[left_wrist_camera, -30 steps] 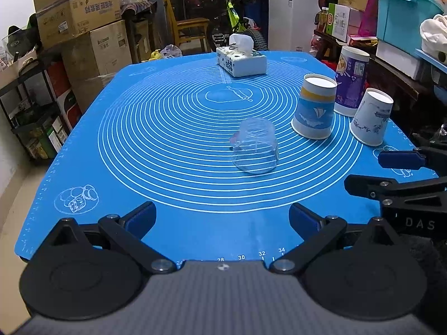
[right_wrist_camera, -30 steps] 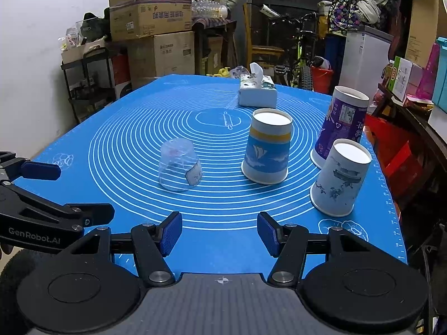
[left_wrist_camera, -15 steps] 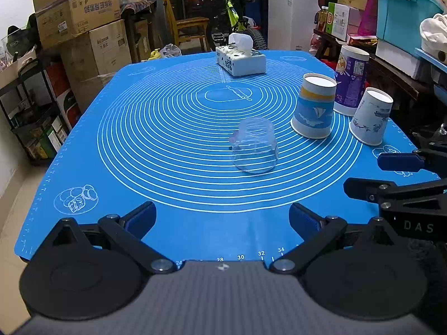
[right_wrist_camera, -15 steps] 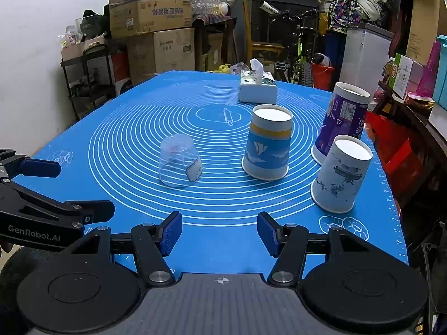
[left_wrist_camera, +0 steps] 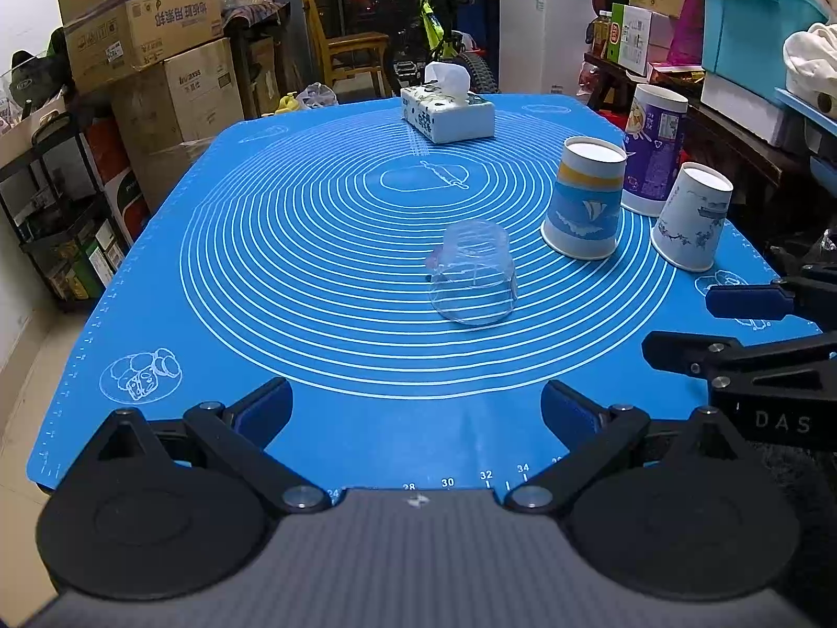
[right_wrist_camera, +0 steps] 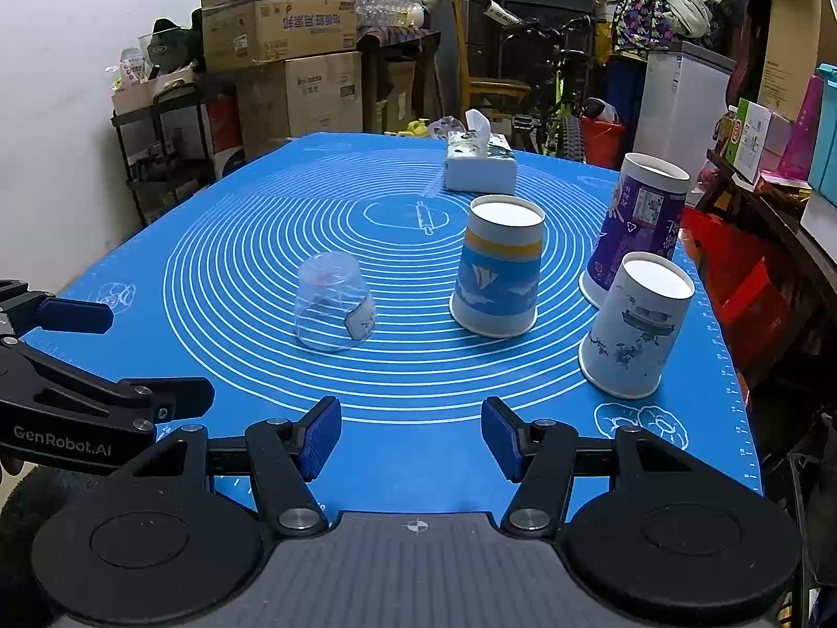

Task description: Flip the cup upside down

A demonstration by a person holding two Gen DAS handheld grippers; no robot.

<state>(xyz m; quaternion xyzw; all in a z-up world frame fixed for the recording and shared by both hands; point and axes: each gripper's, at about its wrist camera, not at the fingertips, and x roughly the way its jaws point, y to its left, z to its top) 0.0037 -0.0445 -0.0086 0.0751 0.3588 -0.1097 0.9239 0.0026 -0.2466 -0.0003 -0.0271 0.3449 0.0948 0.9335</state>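
Observation:
A clear plastic cup (left_wrist_camera: 473, 280) stands upside down near the middle of the blue mat (left_wrist_camera: 293, 240); it also shows in the right wrist view (right_wrist_camera: 332, 309). Three paper cups stand upside down to its right: a blue sailboat cup (left_wrist_camera: 586, 204) (right_wrist_camera: 497, 267), a purple cup (left_wrist_camera: 654, 149) (right_wrist_camera: 638, 220) and a white-blue cup (left_wrist_camera: 690, 214) (right_wrist_camera: 633, 324). My left gripper (left_wrist_camera: 416, 408) is open and empty over the mat's near edge. My right gripper (right_wrist_camera: 410, 437) is open and empty, also near the front edge, to the right of the left one.
A tissue box (left_wrist_camera: 447, 110) sits at the mat's far side. Cardboard boxes (left_wrist_camera: 141, 21), a shelf rack (left_wrist_camera: 63, 220), a chair and a bicycle (left_wrist_camera: 434, 15) stand behind the table. Crates and boxes (left_wrist_camera: 753, 26) line the right side.
Both grippers have drifted very slightly; the view has shifted a little. All cups stay in place.

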